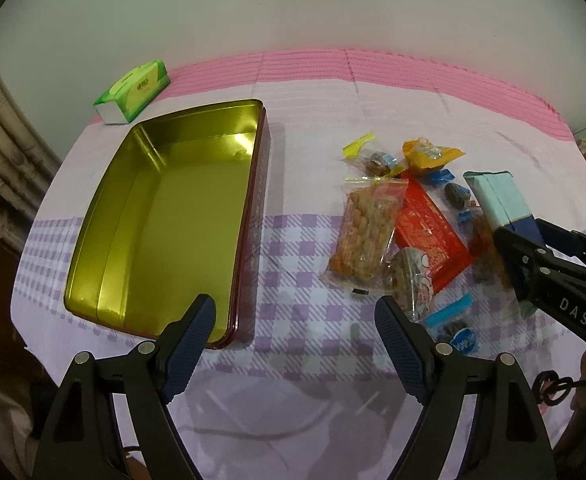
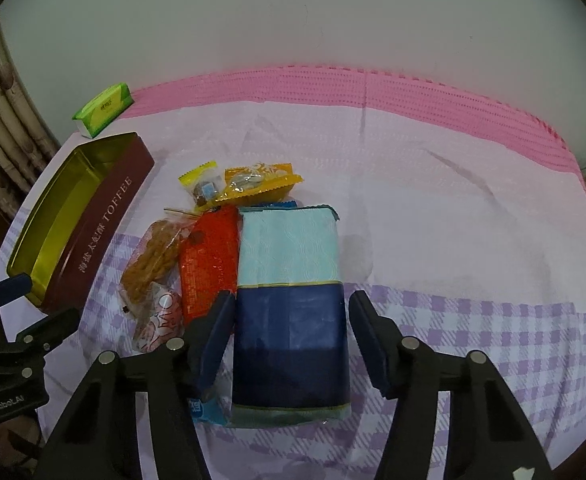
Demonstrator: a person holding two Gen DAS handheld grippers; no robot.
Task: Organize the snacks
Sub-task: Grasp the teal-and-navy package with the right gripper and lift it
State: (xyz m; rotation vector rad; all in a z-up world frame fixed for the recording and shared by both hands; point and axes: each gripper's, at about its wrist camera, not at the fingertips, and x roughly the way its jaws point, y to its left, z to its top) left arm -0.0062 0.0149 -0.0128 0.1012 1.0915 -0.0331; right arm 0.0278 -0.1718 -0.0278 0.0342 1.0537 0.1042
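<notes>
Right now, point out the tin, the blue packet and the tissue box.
tin [image 1: 165, 216], left wrist view, gold inside floor
blue packet [image 2: 289, 312], right wrist view, dark blue half
tissue box [image 1: 139, 88], left wrist view, green top

Blue packet hides snacks beneath — tin partly hidden.

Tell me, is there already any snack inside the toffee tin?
No, the toffee tin shows only its bare golden floor, and the snack packets all lie on the tablecloth beside it.
</notes>
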